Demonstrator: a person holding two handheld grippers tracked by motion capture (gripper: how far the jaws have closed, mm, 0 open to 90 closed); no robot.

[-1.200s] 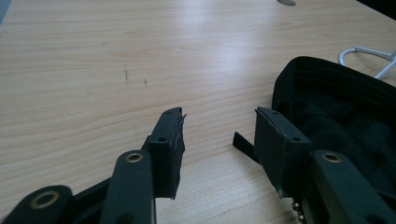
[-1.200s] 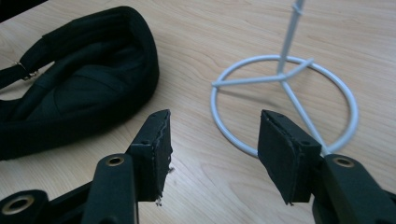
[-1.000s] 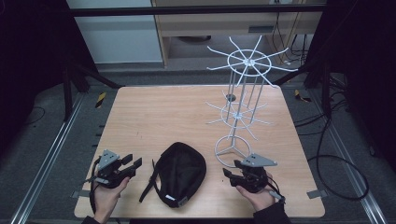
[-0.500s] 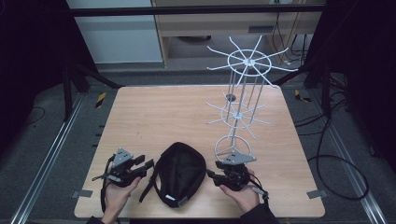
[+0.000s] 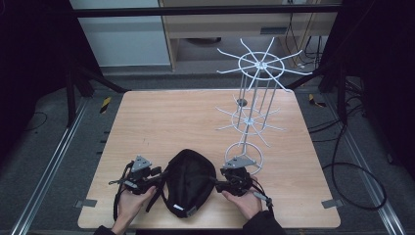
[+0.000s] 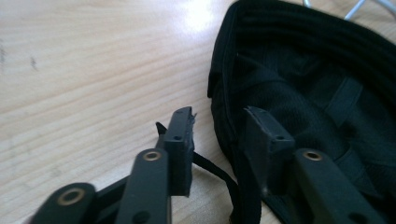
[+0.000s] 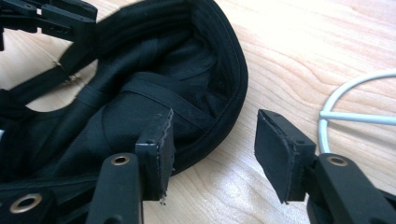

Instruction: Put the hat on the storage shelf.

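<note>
Dim surroundings, lit table (image 5: 195, 122), glare, blurred jaws.

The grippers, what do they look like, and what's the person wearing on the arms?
Both the left gripper and the right gripper are black, each topped by a grey three-cornered plate and trailing a black cable. Their jaws are flat black blocks on black links with brass-coloured pivot rings. Dark sleeves show at the wrists.

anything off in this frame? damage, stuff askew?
Mostly tidy. The black cap lies upside down, lining up. The left gripper finger pad looks frayed at its tip, as does one right gripper pad.
</note>
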